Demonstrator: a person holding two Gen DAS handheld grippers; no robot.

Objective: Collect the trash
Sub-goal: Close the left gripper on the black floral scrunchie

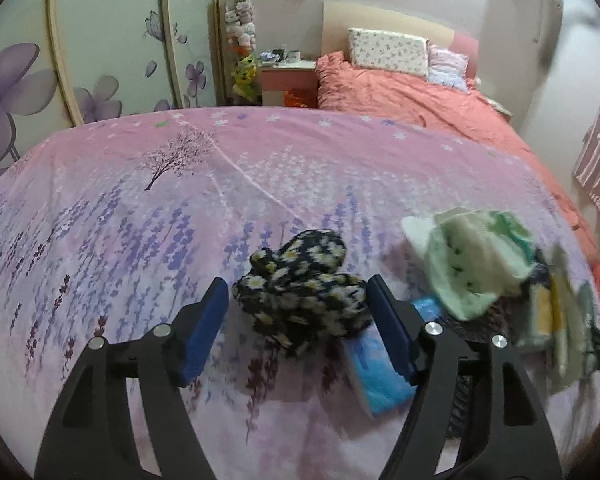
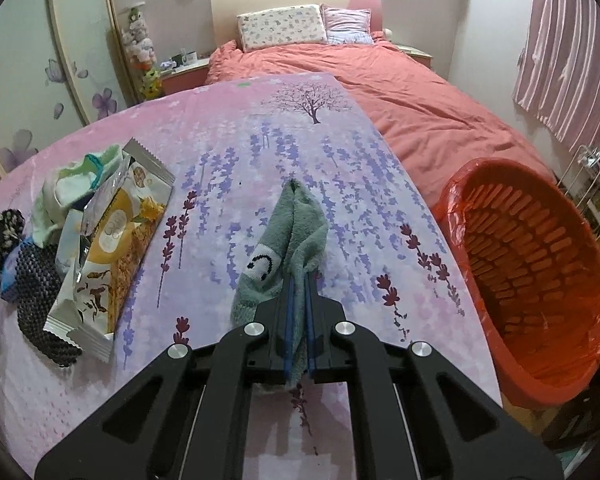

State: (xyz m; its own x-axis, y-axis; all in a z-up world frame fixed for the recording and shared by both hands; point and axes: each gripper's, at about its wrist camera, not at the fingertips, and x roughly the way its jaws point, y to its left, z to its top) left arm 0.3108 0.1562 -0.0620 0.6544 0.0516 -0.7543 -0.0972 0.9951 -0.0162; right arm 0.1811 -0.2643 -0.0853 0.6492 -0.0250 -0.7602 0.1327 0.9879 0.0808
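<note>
In the left wrist view my left gripper (image 1: pixel 297 282) stands open around a crumpled black cloth with white daisies (image 1: pixel 300 304); the right pad touches it, the left pad is just clear. A blue packet (image 1: pixel 376 376) lies partly under that cloth. To the right lie a pale green sock (image 1: pixel 468 264) and blurred wrappers (image 1: pixel 552 312). In the right wrist view my right gripper (image 2: pixel 299 280) is shut on a grey-green fluffy sock with a smiley face (image 2: pixel 276 248), which trails forward on the sheet. A snack wrapper (image 2: pixel 116 248) lies to its left.
A pink lavender-print sheet (image 2: pixel 240 152) covers the work surface. A red slatted basket lined with a red bag (image 2: pixel 540 264) stands off its right edge. A black mesh item (image 2: pixel 40 304) lies by the wrapper. A bed with a coral quilt (image 2: pixel 400 92) lies behind.
</note>
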